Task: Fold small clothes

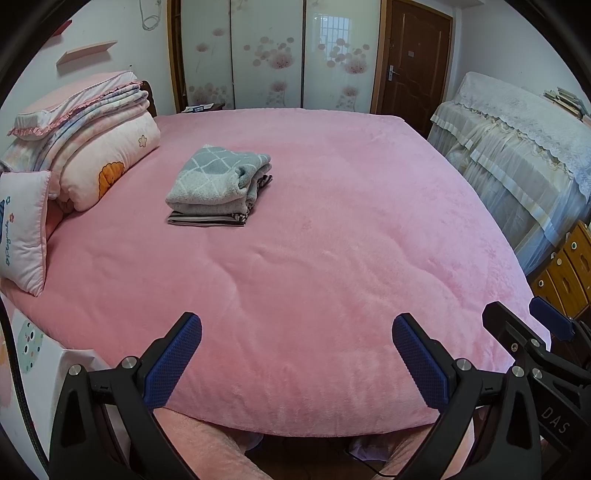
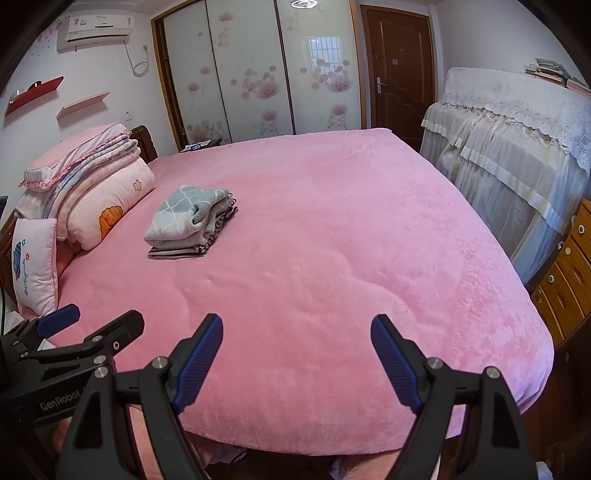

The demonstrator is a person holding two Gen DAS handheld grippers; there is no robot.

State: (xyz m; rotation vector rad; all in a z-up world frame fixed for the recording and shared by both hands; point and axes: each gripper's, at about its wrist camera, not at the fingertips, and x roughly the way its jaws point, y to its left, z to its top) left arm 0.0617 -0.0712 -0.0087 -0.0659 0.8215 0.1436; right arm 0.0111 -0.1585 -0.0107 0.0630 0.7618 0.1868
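The small clothes sit as a folded stack [image 1: 219,186] on the pink bed [image 1: 332,240], toward the bedding pile [image 1: 92,147] at its head and well apart from both grippers. The left gripper [image 1: 297,354] and right gripper [image 2: 297,354] hover at the near edge, fingers wide apart, holding nothing; any reach to the stack risks dragging the top grey piece askew — its loose edge already droops over the striped layer beneath. Only the right view shows the air conditioner [image 2: 98,33] and red shelf [image 2: 35,94]; each view shows the other gripper at its edge.

Bedspread [image 1: 314,240] plush, matt pink; folded clothes [image 1: 218,184] fluffy knit; wardrobe doors [image 1: 266,55] glossy.
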